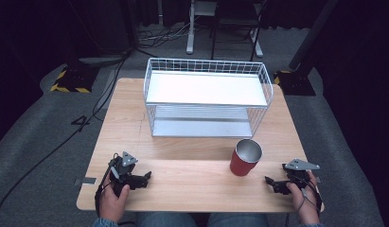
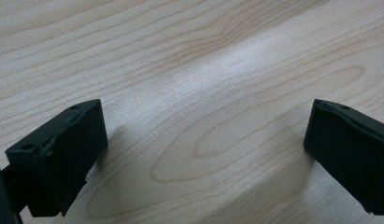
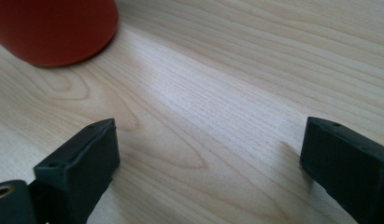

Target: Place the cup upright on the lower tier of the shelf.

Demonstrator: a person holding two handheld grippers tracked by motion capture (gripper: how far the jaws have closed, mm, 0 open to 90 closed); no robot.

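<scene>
A: Where is the red cup point(image 1: 245, 158) standing?
B: Upright before the wire rack point(image 1: 207, 97), nearer the right gripper point(image 1: 275, 183).
A: And the jaws?
B: Both are gaping wide; the left gripper point(image 1: 144, 179) is lying well apart.

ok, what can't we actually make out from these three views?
- Red metal cup: in the right gripper view the top edge cuts it off, so the rim and inside are unseen.
- Cup bottom: in the high view its own wall hides the inside bottom.
- White wire two-tier rack: in the high view the upper shelf hides the back of the lower shelf.
- Left tongs: frame edges cut off both jaws.
</scene>
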